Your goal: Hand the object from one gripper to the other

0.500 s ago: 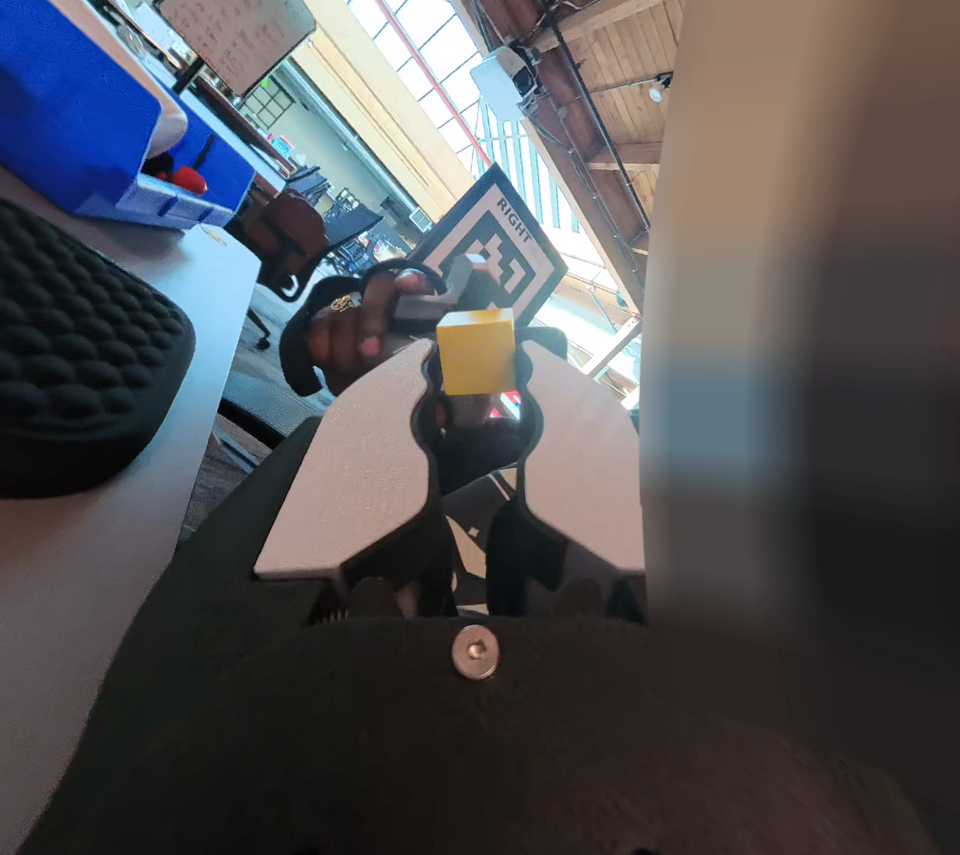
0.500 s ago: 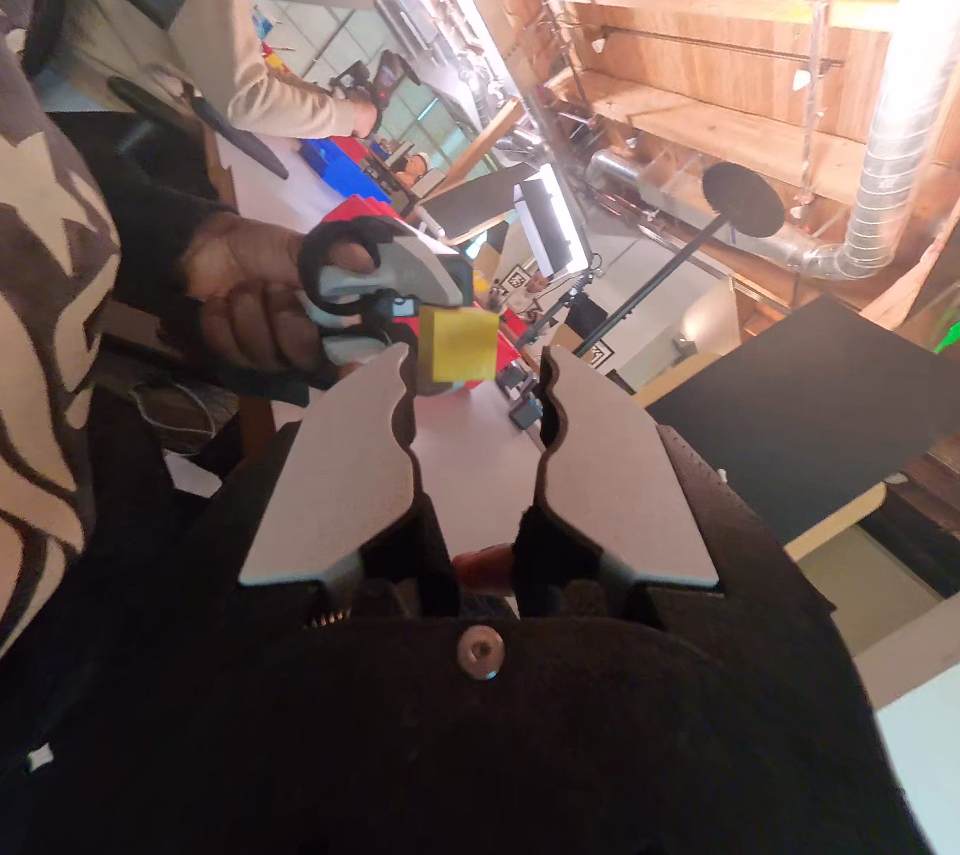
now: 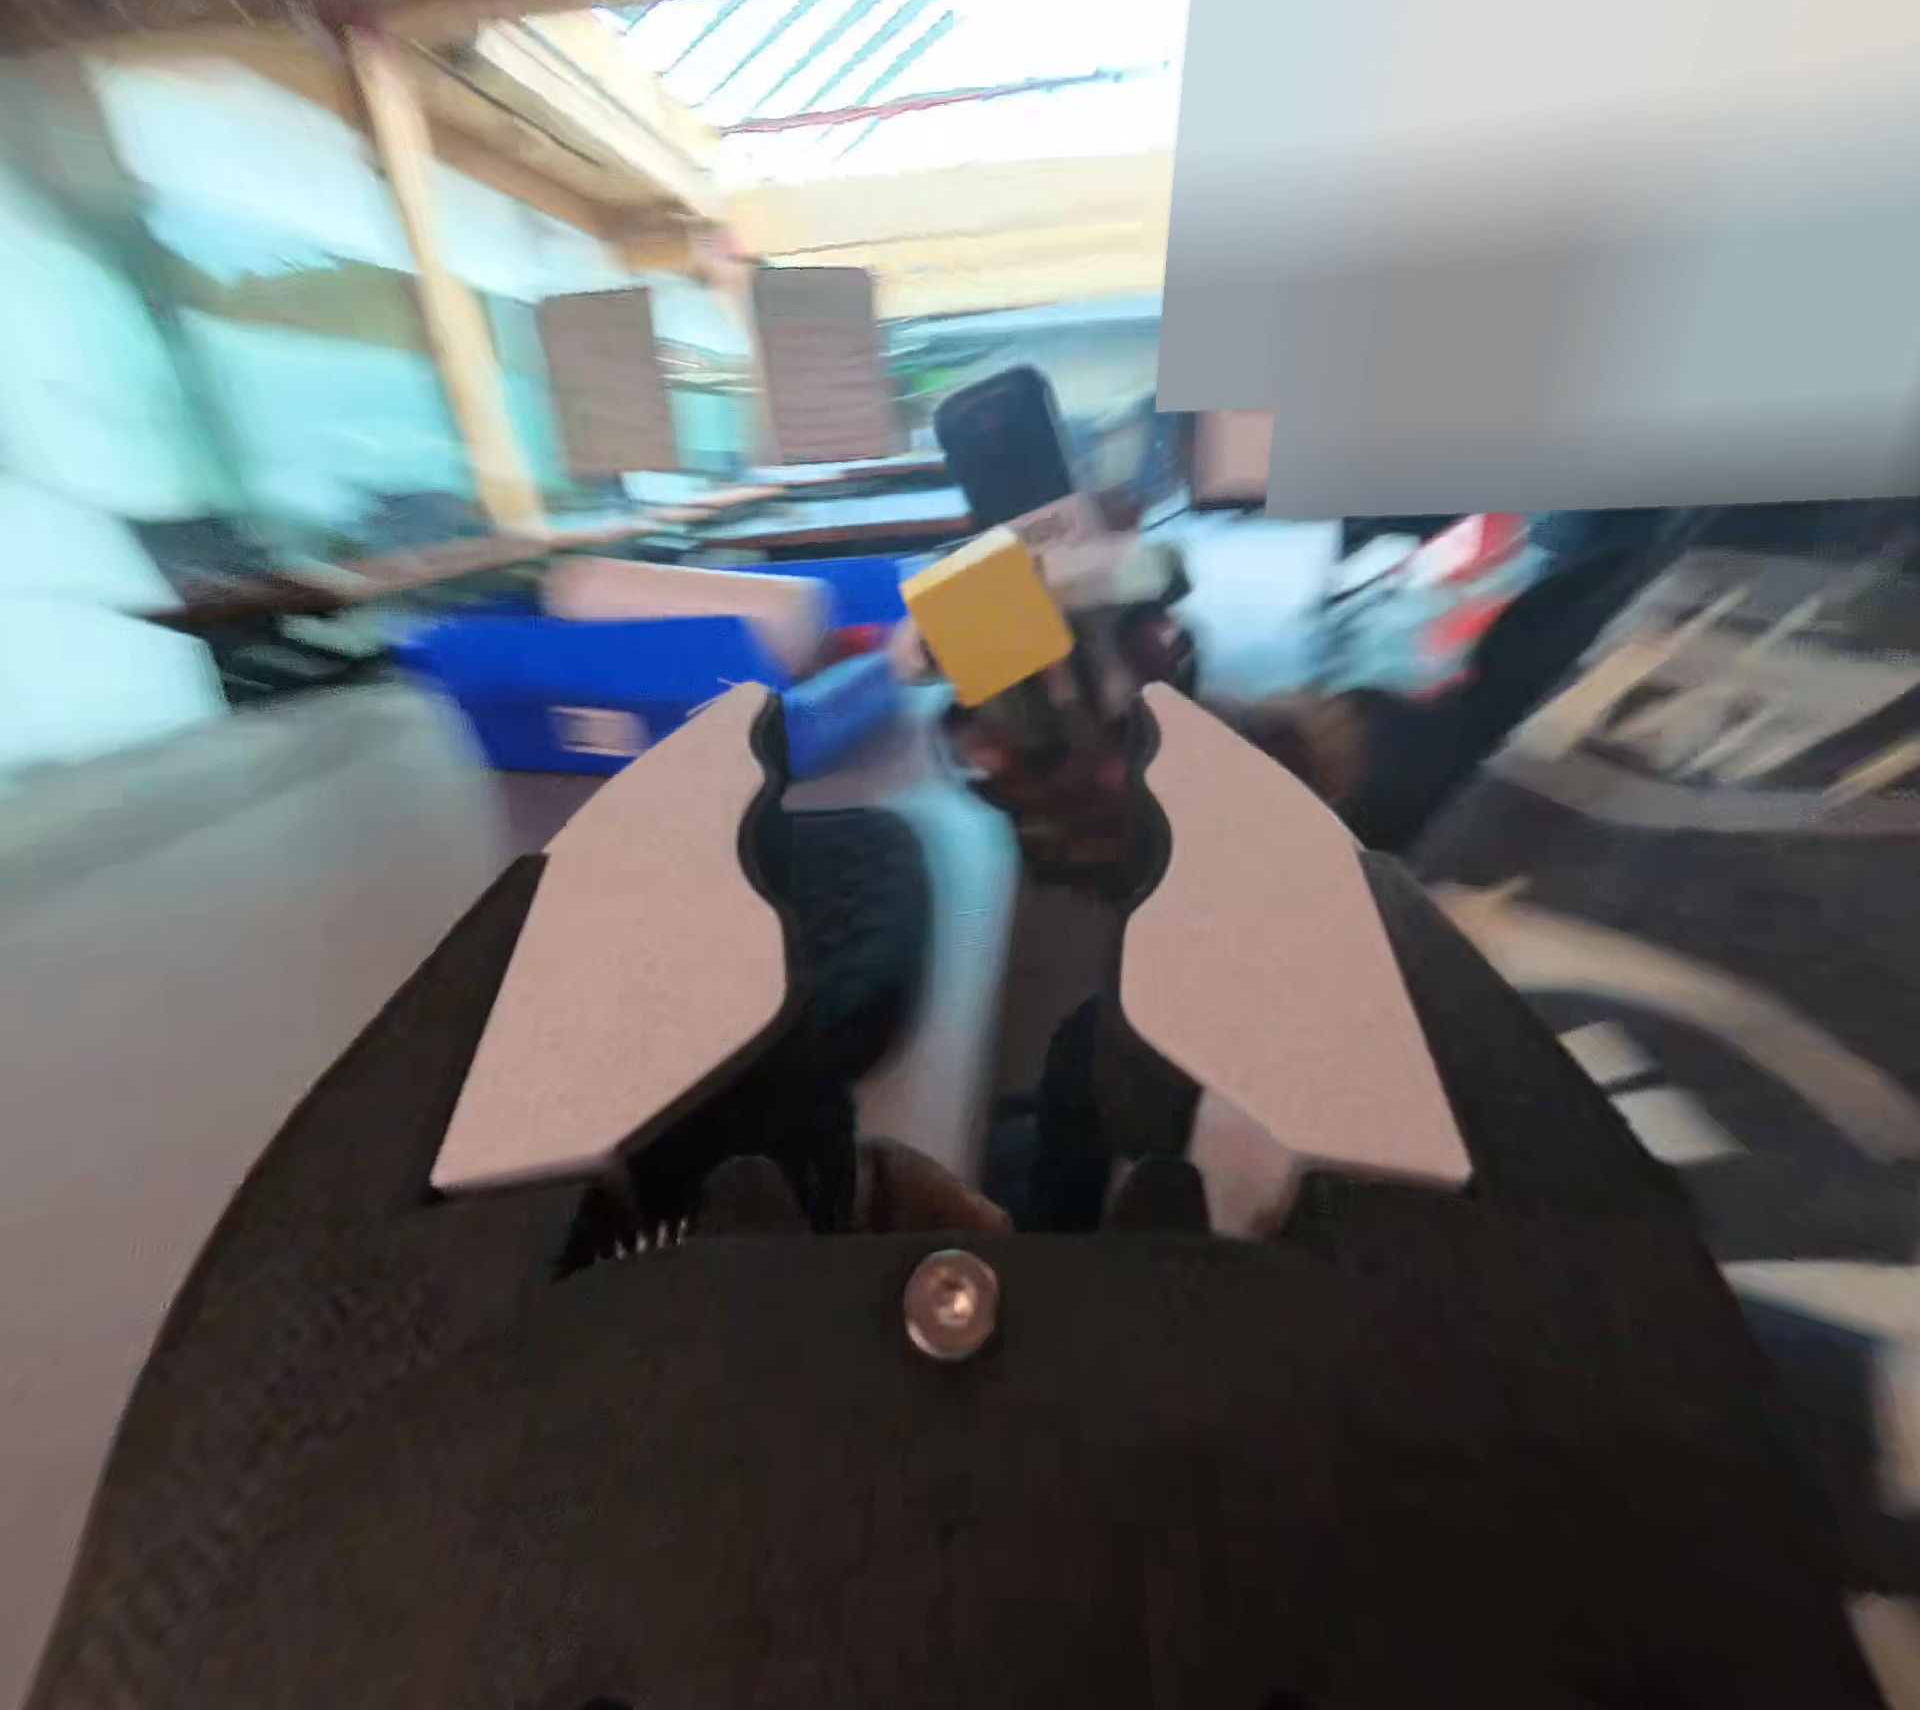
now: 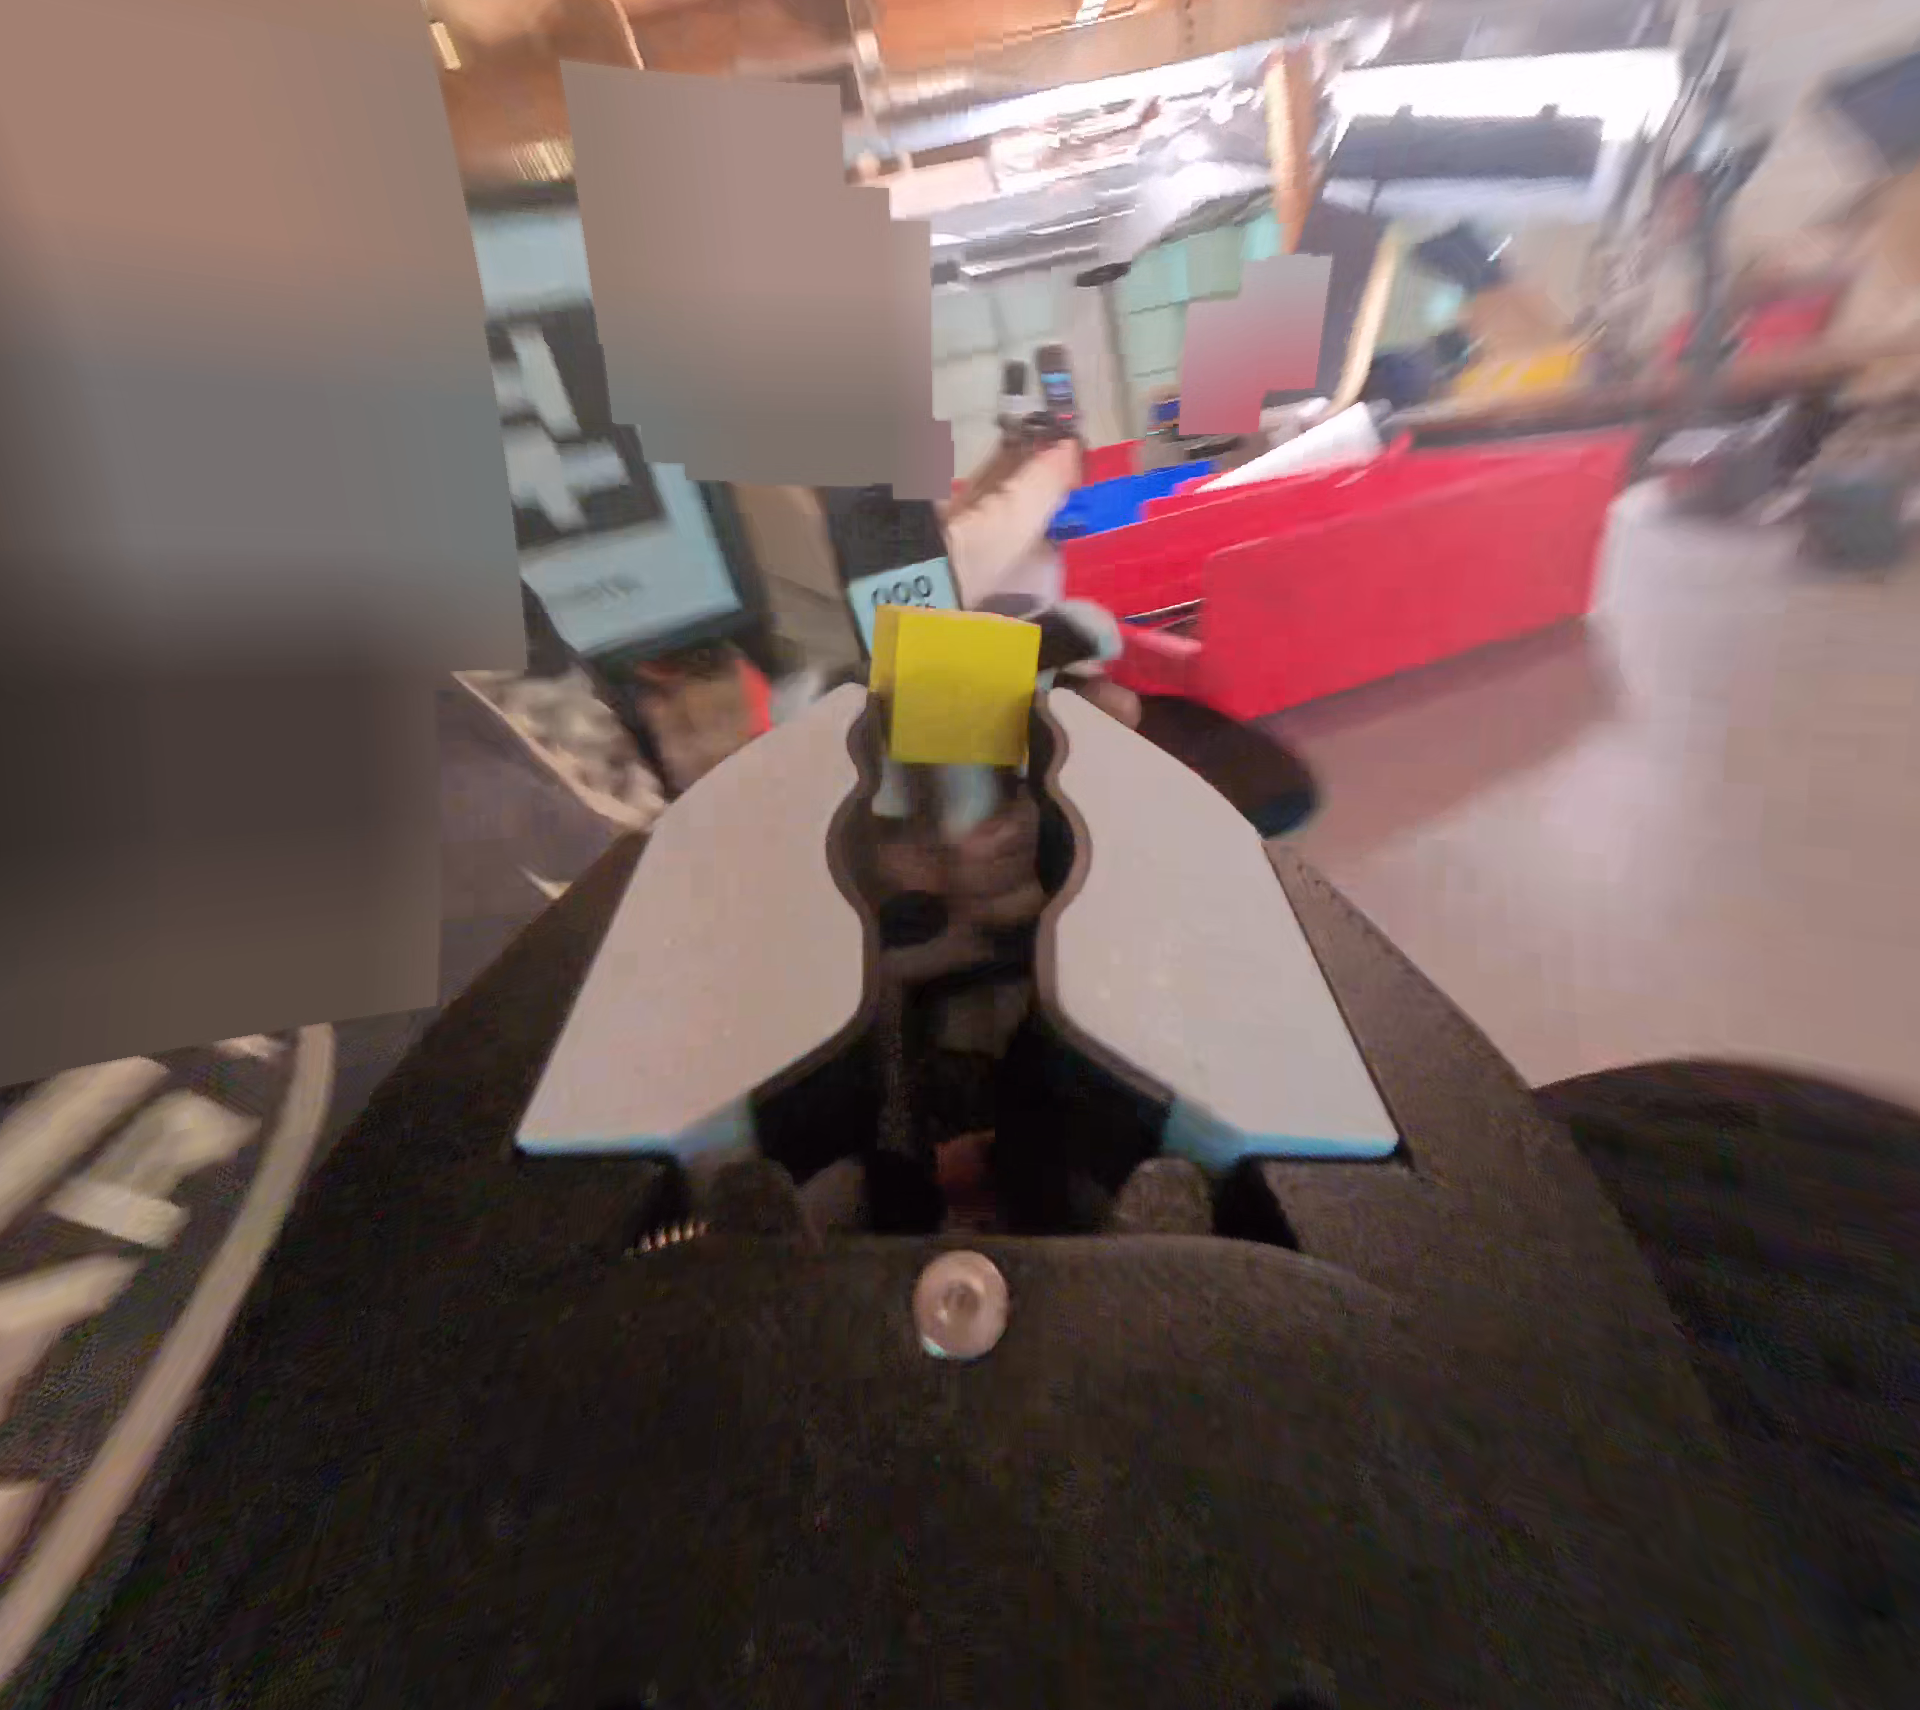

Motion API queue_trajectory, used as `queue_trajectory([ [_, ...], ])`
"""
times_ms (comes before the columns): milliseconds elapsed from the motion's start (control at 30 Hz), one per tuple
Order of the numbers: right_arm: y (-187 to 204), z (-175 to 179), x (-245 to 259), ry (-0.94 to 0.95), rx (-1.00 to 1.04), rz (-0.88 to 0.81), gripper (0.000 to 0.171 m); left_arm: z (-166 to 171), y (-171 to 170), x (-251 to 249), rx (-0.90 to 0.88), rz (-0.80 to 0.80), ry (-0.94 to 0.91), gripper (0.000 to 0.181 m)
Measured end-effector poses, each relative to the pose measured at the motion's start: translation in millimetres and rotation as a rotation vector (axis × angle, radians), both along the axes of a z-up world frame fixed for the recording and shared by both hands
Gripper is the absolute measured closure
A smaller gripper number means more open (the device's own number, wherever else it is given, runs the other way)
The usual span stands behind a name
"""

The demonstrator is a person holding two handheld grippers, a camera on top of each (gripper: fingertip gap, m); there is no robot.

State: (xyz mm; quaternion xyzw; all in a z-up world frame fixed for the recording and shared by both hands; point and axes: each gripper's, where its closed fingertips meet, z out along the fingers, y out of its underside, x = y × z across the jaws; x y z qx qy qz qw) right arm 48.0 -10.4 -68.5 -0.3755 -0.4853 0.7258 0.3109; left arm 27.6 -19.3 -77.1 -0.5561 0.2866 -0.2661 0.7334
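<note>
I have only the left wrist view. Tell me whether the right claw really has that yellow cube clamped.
Observer: Yes. The right wrist view shows the right claw shut on the yellow cube, one finger against each side.
Operator: Say how deep it sits.
Observer: Shallow. Only the cube's lower part is between the fingertips; its top stands beyond them.
Operator: Name what lies past it there.
Observer: Red bins on a grey surface, to the right of the cube.
</note>
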Motion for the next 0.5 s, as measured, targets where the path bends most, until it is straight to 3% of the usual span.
queue_trajectory([
  [33, 1, -2, -1, -0.052, -0.121, 0.065, 0.144, -2, 2, -5, 0.147, 0.152, 0.172, 0.119],
  [133, -2, -16, -8, -0.173, -0.254, 0.157, 0.144, -9, 9, -7, 0.408, 0.421, 0.551, 0.120],
  [200, -6, -21, -11, -0.220, -0.291, 0.181, 0.144, -14, 10, -1, 0.443, 0.427, 0.618, 0.126],
  [400, -10, -27, -14, -0.266, -0.299, 0.185, 0.144, -18, 7, 8, 0.410, 0.364, 0.596, 0.154],
  [500, -10, -23, -11, -0.201, -0.199, 0.157, 0.135, -13, 8, 7, 0.263, 0.291, 0.401, 0.154],
])
